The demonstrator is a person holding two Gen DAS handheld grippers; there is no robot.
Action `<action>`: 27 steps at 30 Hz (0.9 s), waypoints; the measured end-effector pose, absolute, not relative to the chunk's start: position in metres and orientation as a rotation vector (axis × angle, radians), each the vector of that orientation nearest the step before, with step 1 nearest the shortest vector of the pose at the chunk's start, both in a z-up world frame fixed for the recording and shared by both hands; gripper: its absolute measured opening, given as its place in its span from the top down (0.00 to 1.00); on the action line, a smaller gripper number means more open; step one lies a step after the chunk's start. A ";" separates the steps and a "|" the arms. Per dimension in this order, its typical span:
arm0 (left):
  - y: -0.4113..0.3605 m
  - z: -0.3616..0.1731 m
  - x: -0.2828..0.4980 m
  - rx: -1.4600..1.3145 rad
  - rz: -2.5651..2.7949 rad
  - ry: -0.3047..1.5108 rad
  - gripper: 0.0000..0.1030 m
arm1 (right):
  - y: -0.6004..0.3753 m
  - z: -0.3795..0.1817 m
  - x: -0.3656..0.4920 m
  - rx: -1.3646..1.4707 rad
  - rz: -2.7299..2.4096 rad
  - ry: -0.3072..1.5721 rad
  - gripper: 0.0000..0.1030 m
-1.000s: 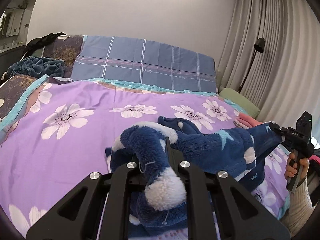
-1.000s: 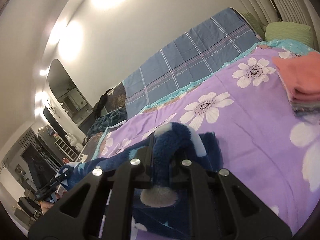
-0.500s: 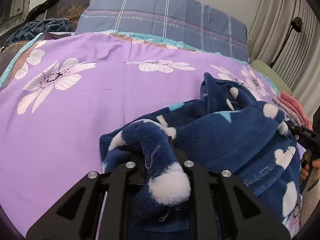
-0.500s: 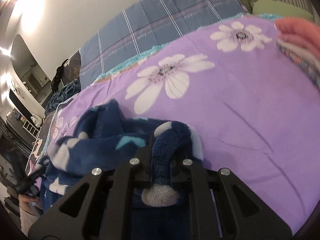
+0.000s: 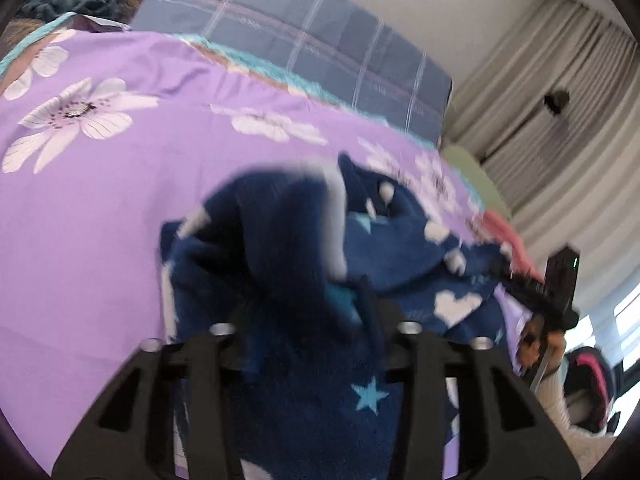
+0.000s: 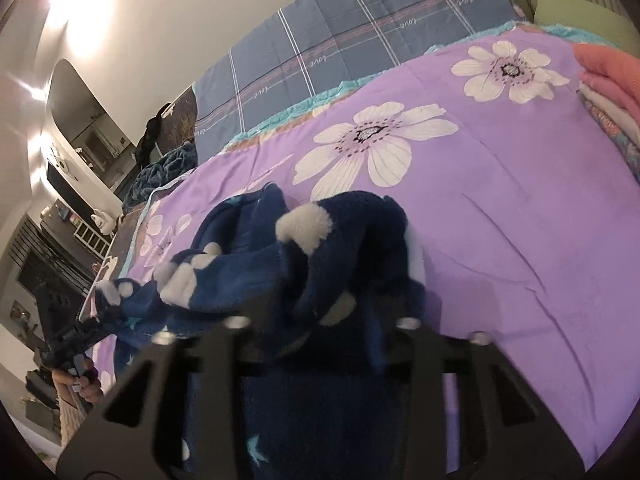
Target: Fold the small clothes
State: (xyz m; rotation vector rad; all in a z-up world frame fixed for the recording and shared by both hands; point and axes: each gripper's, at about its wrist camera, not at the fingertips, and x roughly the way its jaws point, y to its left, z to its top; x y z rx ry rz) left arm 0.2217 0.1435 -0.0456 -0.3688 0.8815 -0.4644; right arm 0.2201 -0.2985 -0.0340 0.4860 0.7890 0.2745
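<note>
Purple floral bedspread [image 6: 500,216] bears navy fleece garment [image 6: 256,264], bunched between both grippers' parting fingers [image 5: 366,300].

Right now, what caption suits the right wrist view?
Navy fleece garment bunched between the right tool's opening jaws on a purple flowered bedspread.

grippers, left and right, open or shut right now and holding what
left gripper: jaws have just been opening, navy fleece garment bunched between them, no longer pinched.
right gripper: the same, jaws just opening, garment loose between them.
</note>
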 end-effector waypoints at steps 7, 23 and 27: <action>0.131 -0.025 0.263 -0.329 -0.376 0.763 0.91 | -0.311 -0.024 0.254 0.646 0.230 0.723 0.90; 0.169 -0.069 0.327 -0.382 -0.277 0.977 0.29 | -0.346 -0.048 0.316 0.551 0.285 0.863 0.32; 0.161 -0.069 0.337 -0.373 -0.310 0.994 0.92 | -0.332 -0.052 0.326 0.548 0.295 0.916 0.85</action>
